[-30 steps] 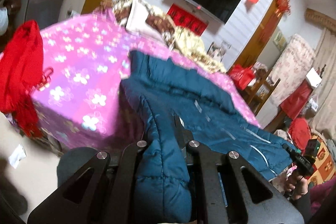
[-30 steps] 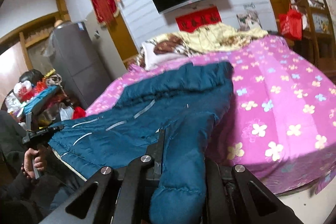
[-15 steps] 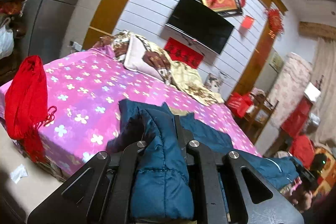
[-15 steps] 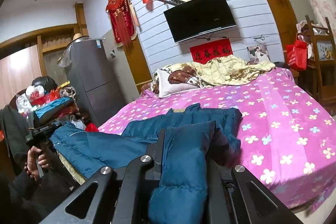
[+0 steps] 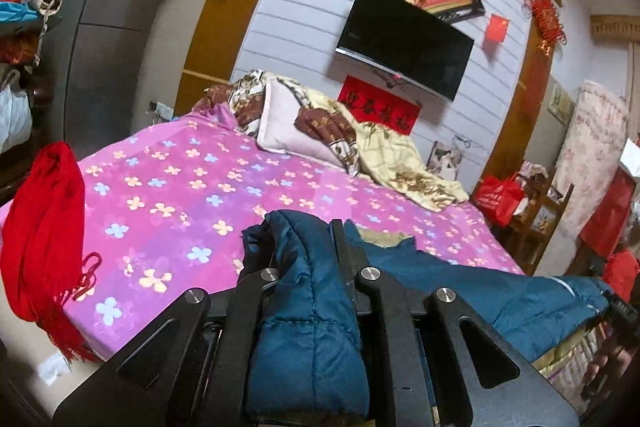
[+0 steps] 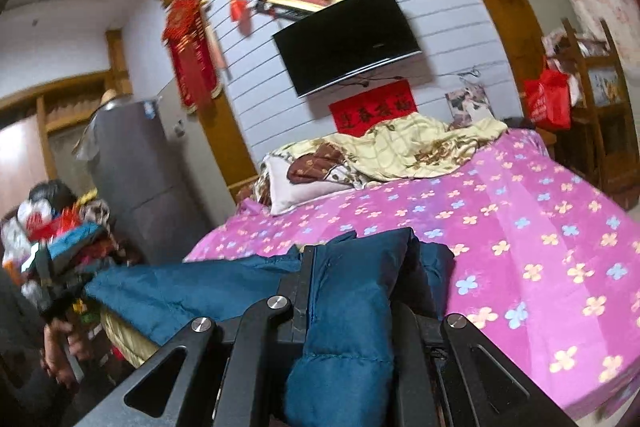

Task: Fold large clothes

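A bedroom filled the left wrist view, with a bed (image 5: pixel 180 195) under a pink flowered cover, a television (image 5: pixel 404 41) mounted on a white slatted wall behind it, and a pillow (image 5: pixel 288 131) with rumpled bedding at the head. A red scarf (image 5: pixel 44 227) hung over the near left corner of the bed. In the foreground the left gripper (image 5: pixel 312 291) was clenched on a thick fold of a teal quilted coat (image 5: pixel 500 295), with padded fabric bulging between its black fingers. The rest of the coat stretched away to the right, raised above the near edge of the bed, probably so its length could be carried over into a fold.

The right wrist view showed the same room from the other side, with the pink cover sloping to the right and a grey cabinet (image 6: pixel 132 179) on the left. The right gripper (image 6: pixel 356 279) was likewise clamped on a bunched fold of the coat (image 6: pixel 192 287), which ran leftward toward the person's hand (image 6: pixel 60 351) holding the other tool. Gripping both ends appeared to keep the heavy garment taut and level. The coat sat low over the foot of the bed; whether its middle touched the cover could not be told.
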The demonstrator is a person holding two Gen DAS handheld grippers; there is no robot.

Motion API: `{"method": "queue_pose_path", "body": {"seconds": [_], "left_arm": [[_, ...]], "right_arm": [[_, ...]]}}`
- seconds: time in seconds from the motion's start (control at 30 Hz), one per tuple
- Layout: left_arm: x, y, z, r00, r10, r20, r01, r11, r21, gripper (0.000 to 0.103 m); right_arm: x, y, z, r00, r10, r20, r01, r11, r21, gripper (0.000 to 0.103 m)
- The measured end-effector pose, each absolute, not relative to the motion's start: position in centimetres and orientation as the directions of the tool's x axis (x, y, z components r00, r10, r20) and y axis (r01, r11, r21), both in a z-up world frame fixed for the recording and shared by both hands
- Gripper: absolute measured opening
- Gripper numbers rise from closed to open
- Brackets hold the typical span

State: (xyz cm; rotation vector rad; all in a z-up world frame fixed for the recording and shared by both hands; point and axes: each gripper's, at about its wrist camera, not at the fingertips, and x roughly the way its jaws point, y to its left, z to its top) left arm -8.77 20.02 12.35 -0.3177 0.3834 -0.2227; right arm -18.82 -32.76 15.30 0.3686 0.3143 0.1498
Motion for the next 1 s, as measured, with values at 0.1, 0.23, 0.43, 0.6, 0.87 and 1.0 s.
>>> {"method": "queue_pose_path", "body": {"seconds": [0.1,0.23,0.43,0.6,0.87,1.0], "left_arm": [[-7.2,19.8,12.2,0.905,-0.265,-0.334,0.145,0.928,-0.343,0.009],[-5.4,19.5,13.5,0.910,-0.278,-0.308,0.156,0.917,-0.368,0.009],[-2.7,19.0,16.2,0.932,-0.270,-0.244,0.168,0.914,-0.368,0.009],[3.6,17.4,15.3,0.924,-0.242,-0.295,0.134,0.930,-0.342,0.009],[14.9,14.7,10.1,0.866,-0.193,-0.462,0.025,0.938,-0.345,0.009],[18.3,13.3,6.2,0.823,-0.136,-0.552,-0.053,0.948,-0.313,0.009]], "right_arm": [[-16.5,-32.2,15.5,0.942,0.141,-0.303,-0.033,0.941,0.336,0.009],[-14.6,-31.5,16.1,0.953,0.080,-0.293,0.012,0.954,0.300,0.009],[-12.6,-31.8,18.5,0.977,0.058,-0.205,0.002,0.959,0.282,0.009],[-7.9,-32.8,17.8,0.977,0.048,-0.206,0.018,0.952,0.306,0.009],[2.6,-34.8,12.8,0.945,0.005,-0.328,0.111,0.936,0.335,0.009],[6.5,-35.9,9.3,0.910,0.013,-0.413,0.155,0.916,0.369,0.009]]}}
